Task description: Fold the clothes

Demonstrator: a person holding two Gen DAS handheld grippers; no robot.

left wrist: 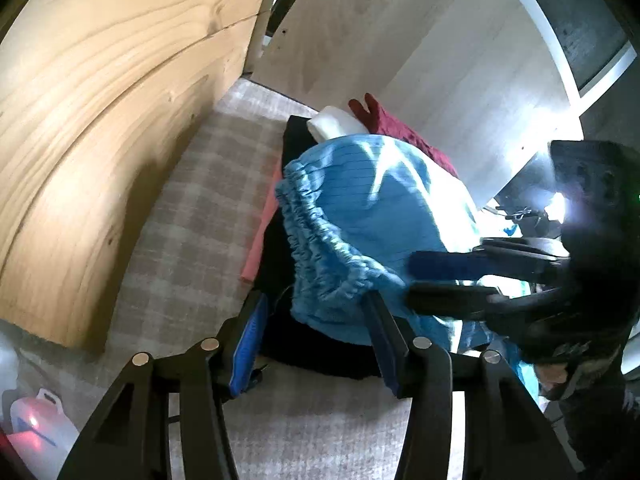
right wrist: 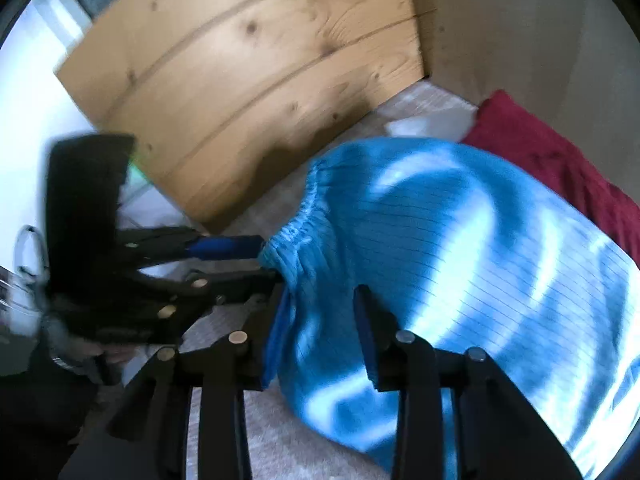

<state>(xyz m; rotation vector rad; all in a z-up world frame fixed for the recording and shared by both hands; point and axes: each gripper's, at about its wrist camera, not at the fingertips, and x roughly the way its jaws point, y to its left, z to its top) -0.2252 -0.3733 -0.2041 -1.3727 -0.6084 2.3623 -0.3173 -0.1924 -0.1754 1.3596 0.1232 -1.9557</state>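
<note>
Blue striped garment (left wrist: pixel 360 208) lies atop a clothes pile on the checked bedcover (left wrist: pixel 192 216). Left tongs (left wrist: pixel 316 320) stand released at its six-o'clock waistband edge; right tongs (right wrist: pixel 320 312) straddle it, grip unclear.

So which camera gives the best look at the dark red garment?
The left wrist view: the dark red garment lies sharp behind the blue garment. The right wrist view shows it blurred, cut off by the picture's right edge.
</note>
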